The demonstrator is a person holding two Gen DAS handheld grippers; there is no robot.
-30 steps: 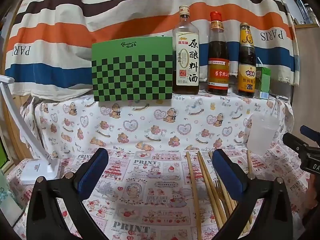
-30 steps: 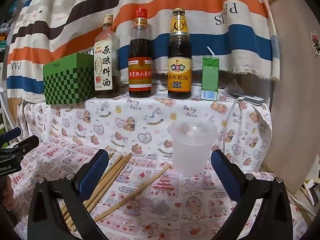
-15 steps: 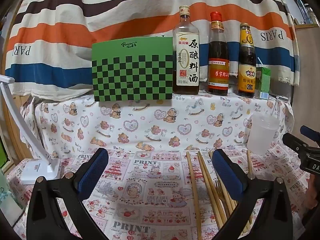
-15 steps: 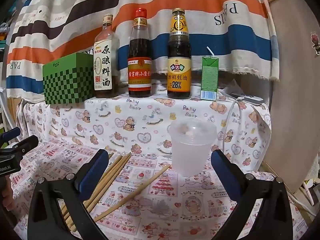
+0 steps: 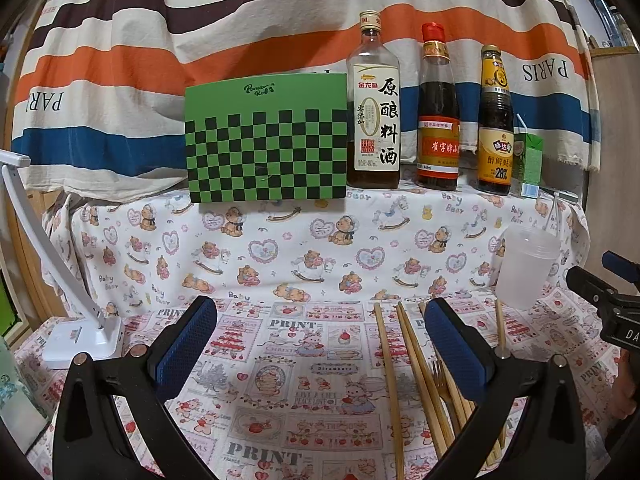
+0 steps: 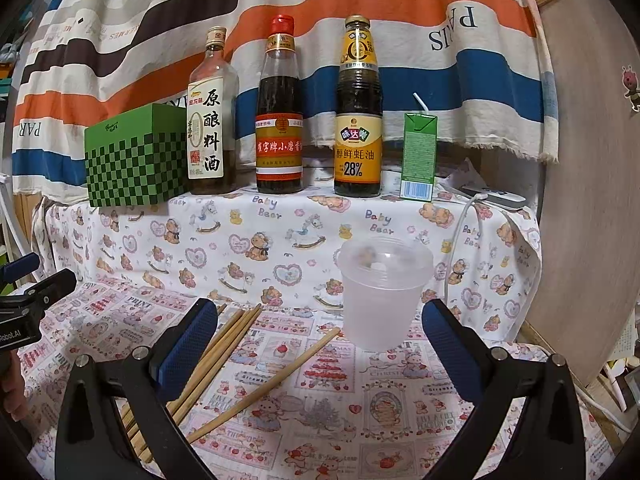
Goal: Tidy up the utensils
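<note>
Back shelf carried a green checked box (image 5: 266, 148), three bottles (image 6: 279, 120) in a row and a green carton (image 6: 418, 156) with a straw, all upright before a striped cloth (image 5: 160, 40). A white lamp (image 5: 80, 338) stood on the printed tablecloth (image 5: 288, 360) at far left of the left view; a white cable (image 6: 456, 240) hung over the shelf edge near the cup. Frosted plastic cup (image 6: 382, 292) stood upright on the tablecloth, ahead of the right gripper (image 6: 320, 344), nothing between them. Left gripper (image 5: 320, 344) had jaws spread wide, empty; right gripper likewise wide and empty. Chopsticks (image 6: 224, 344) lay loose on the tablecloth, pale wood, most bunched roughly parallel; one (image 6: 268, 380) lay apart, slanted, its tip just beside the cup base. In the left view the bundle ran partly under the right finger (image 5: 452, 344); a wooden fork (image 5: 440, 380) lay among the sticks.
</note>
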